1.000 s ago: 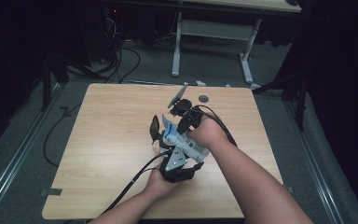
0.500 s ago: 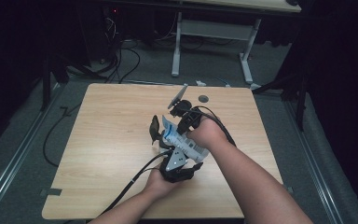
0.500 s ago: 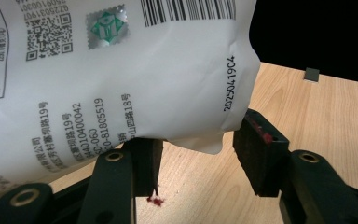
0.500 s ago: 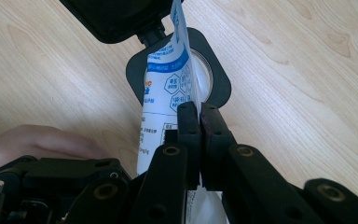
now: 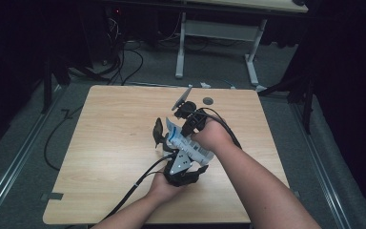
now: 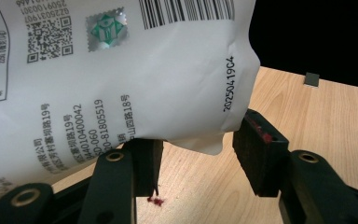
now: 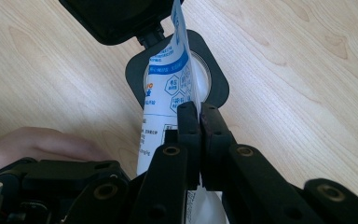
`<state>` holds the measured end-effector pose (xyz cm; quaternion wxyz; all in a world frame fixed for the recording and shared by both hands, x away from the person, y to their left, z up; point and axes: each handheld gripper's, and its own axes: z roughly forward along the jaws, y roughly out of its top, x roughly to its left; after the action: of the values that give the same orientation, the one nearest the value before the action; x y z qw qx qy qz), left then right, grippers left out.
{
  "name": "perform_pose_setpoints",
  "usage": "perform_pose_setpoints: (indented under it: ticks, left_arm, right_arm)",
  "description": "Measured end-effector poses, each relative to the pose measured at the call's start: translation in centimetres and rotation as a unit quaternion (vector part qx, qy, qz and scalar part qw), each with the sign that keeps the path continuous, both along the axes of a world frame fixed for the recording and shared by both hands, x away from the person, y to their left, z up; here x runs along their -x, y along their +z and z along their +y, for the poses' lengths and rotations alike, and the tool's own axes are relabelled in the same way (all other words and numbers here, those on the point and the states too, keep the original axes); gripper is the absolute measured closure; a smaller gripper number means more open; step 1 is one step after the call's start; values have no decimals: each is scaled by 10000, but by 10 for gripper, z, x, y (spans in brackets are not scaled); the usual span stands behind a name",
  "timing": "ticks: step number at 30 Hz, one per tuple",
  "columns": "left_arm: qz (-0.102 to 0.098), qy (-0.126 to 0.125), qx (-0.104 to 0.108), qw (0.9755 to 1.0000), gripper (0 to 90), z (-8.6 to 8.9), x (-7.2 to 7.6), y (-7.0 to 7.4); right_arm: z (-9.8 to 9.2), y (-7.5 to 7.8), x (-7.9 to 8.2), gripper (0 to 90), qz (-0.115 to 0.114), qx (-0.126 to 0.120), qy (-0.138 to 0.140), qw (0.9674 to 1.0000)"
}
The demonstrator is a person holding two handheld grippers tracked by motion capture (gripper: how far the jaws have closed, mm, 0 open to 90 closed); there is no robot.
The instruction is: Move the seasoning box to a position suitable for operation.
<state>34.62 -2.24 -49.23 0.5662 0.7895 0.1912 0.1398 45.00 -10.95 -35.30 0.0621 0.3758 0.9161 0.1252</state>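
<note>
Right gripper view: right gripper (image 7: 199, 122) clamped on the white pouch's (image 7: 168, 88) edge; left gripper (image 6: 200, 158) jaws apart beneath the pouch, above the wooden table (image 5: 114, 138).

White printed plastic pouch (image 6: 121, 74) cut off at the left gripper view's top and left edges, small dark round object (image 5: 208, 100) on the far desk (image 5: 114, 143) too small to identify

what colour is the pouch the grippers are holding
White pouch with black print and a blue band; clearest in the left gripper view.
</note>
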Motion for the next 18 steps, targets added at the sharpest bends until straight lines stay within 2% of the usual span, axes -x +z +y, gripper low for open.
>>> perform_pose_setpoints:
  ticks: [5,7,8,10,13,18]
  left_arm:
    - [3,5,9,10000,536,1,-1,0]
    - [10,2,4,10000,537,1,-1,0]
    - [18,6,19,10000,537,2,-1,0]
    - [18,15,33,10000,537,2,-1,0]
    - [20,20,56,10000,538,2,-1,1]
    - [-3,24,58,10000,541,3,-1,2]
  right_arm:
    - [2,-1,1,887,40,-14,-126,9999]
    - [2,-2,-2,887,-10,7,23,10000]
    - [3,-2,-1,887,34,-2,-35,10000]
    - [3,-2,-2,887,24,19,31,10000]
    - [5,-2,-2,887,38,15,-38,10000]
    - [4,0,-3,887,19,5,14,10000]
